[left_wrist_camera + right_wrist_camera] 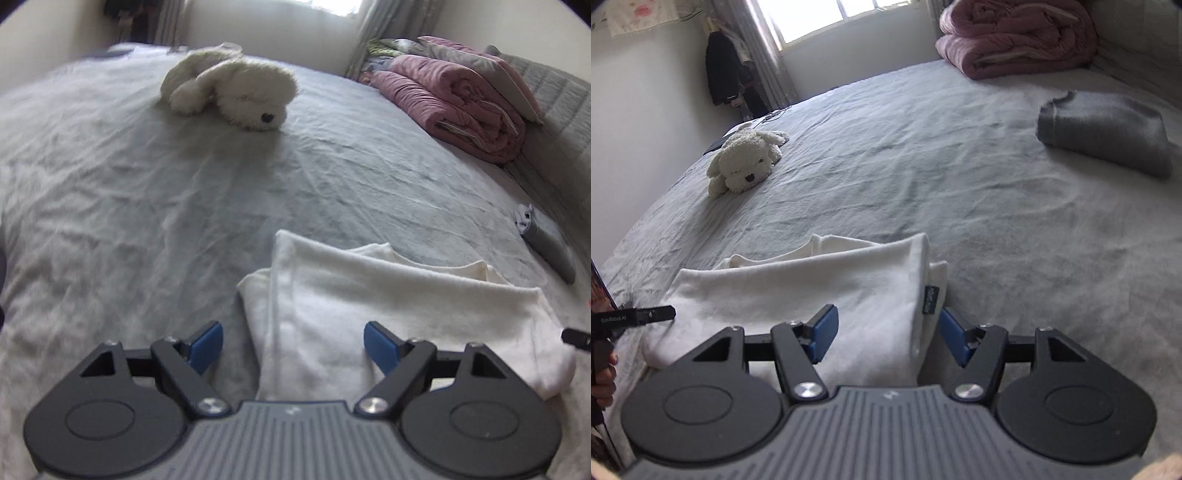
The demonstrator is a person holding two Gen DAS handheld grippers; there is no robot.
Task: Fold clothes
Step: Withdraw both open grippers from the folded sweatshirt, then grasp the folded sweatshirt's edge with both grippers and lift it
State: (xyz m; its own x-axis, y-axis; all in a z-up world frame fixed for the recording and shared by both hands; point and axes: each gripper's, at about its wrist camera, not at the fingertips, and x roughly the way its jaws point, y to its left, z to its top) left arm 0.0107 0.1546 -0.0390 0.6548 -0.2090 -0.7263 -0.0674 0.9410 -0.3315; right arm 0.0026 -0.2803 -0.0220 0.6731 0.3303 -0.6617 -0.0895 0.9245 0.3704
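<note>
Left claw (293, 345) and right claw (884, 332): black linkages, blue pads, silver screws, ribbed grey bodies.

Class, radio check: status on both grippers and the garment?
Left gripper open, right gripper open. White garment part-folded, unheld. Nothing in the way.

"GenRobot.AI" stands on the left gripper (670, 313); the white garment's dark tag (928, 301) is unreadable.
</note>
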